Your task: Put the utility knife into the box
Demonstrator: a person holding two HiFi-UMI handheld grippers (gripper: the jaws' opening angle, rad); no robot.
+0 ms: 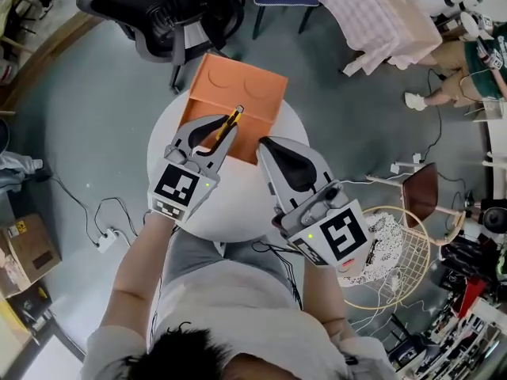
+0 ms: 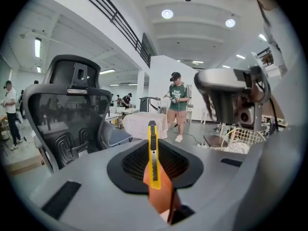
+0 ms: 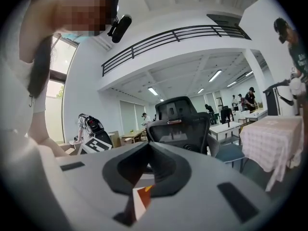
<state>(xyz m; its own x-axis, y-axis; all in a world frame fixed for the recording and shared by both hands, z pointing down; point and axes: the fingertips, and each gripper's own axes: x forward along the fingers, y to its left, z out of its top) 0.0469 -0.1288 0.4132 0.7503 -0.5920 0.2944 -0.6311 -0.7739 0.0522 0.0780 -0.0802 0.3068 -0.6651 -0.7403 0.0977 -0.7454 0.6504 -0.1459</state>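
Head view: left gripper [image 1: 228, 127] is clamped on the slim yellow utility knife [image 1: 236, 115], its long axis poking straight past the tips over the flat orange box [image 1: 257, 93] just ahead, while the right gripper [image 1: 263, 142] sits beside it, jaws together and empty.

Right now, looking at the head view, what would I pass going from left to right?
Cardboard box on the floor → power strip → left gripper holding the utility knife → right gripper → wire basket.
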